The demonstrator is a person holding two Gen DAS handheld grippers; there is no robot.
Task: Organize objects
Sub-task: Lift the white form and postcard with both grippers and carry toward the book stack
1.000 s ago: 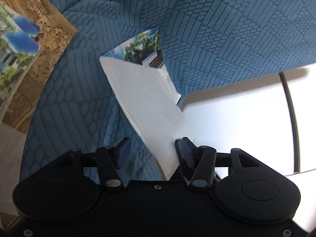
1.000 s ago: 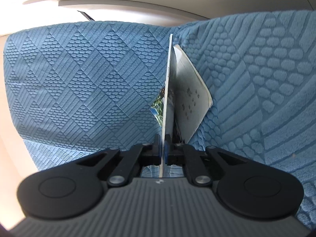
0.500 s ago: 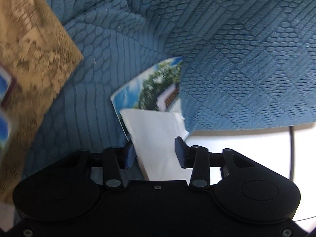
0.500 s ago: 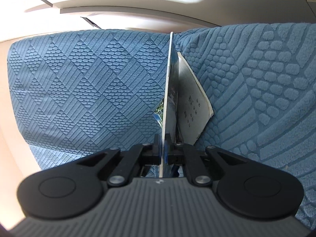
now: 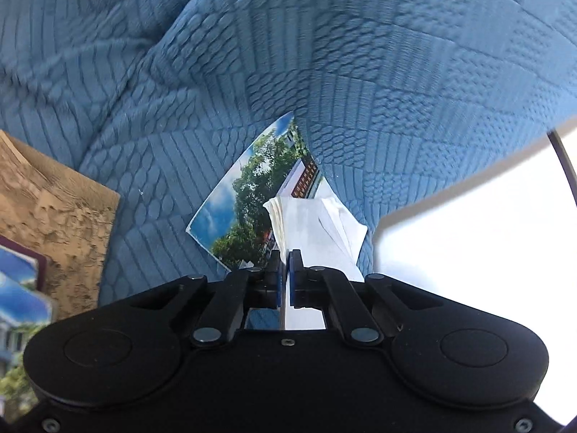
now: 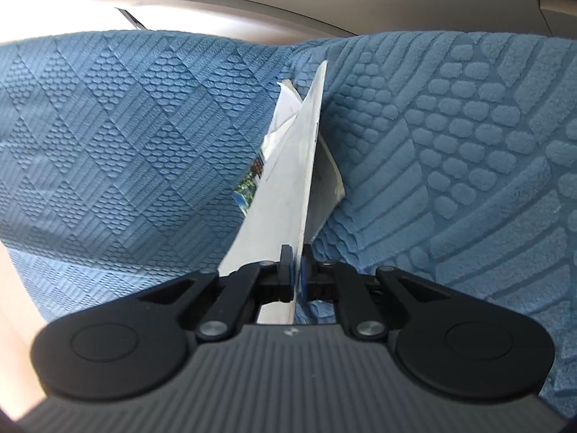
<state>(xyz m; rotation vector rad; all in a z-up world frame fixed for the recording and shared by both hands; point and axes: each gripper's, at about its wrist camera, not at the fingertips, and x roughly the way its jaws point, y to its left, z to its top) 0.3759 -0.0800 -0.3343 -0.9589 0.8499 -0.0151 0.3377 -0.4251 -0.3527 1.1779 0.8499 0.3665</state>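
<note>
Over the blue cloth (image 5: 360, 72), both hand-held grippers seemingly pinch a booklet (image 5: 252, 195).

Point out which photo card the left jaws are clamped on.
The white-backed card in the middle, shut between the left gripper's jaws; the other photo cards lie at the left edge.

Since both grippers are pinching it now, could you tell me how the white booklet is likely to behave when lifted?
The booklet will probably flop: its thin pages already fan apart beyond the left gripper. It looks light, pinched only by an edge. The right gripper also clamps a thin sheet edge, so it may tear if the hands pull apart.
</note>
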